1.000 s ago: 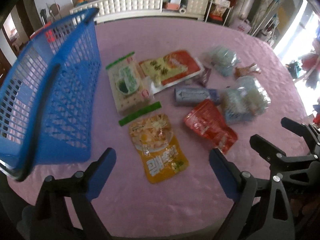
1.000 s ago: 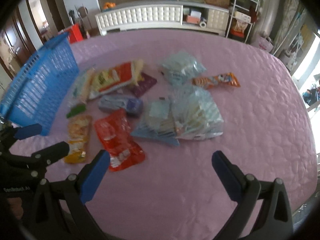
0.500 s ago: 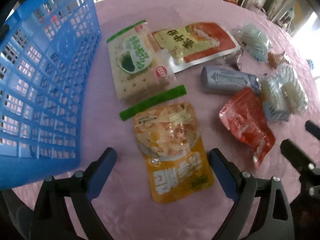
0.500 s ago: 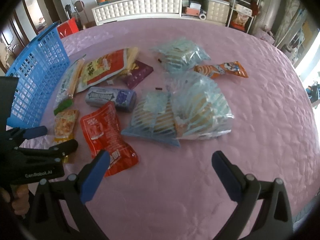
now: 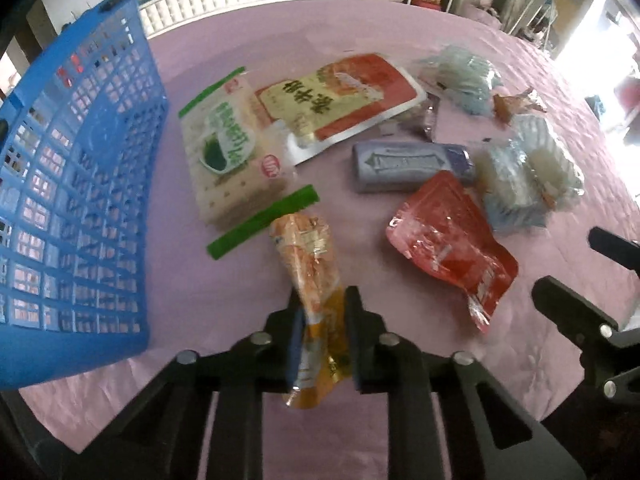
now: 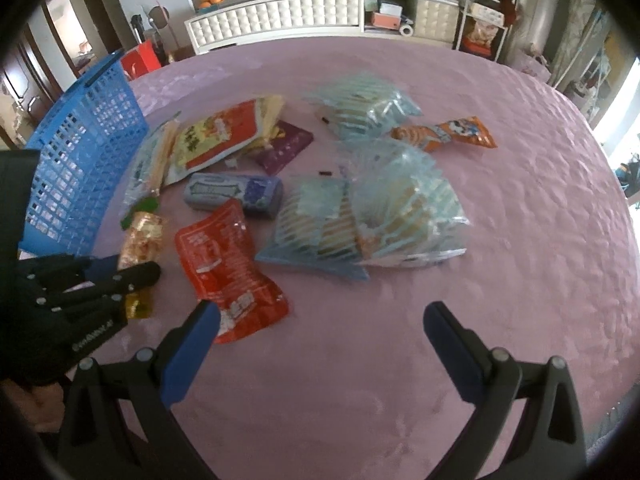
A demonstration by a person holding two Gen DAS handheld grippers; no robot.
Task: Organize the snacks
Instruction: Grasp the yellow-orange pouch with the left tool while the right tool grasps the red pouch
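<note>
Gripping the yellow-orange snack pouch [image 5: 316, 280] at bottom centre of the left wrist view, your left gripper [image 5: 322, 332] has its jaws closed on the pouch's lower half, with the crumpled top sticking up toward the middle of the frame. The pouch looks lifted, though you cannot tell whether any part touches the pink desk [image 5: 240, 300]. At the left edge of that view stands the blue basket [image 5: 76, 184], tilted, its mesh wall facing the snacks. Just right of it lies the green-edged cracker pack [image 5: 232, 152], with the red and yellow packet [image 5: 340, 98] overlapping its upper right corner. The grey-blue pack [image 5: 408, 166] and red pouch [image 5: 448, 236] lie right of centre.

Your right gripper [image 6: 320, 324] sits at the bottom of its own view, jaws wide open and holding nothing, above bare desk near the red pouch's lower end. Pale blue striped bags [image 6: 372, 220] fill the middle of that frame, an orange wrapper [image 6: 444, 134] beyond them.
</note>
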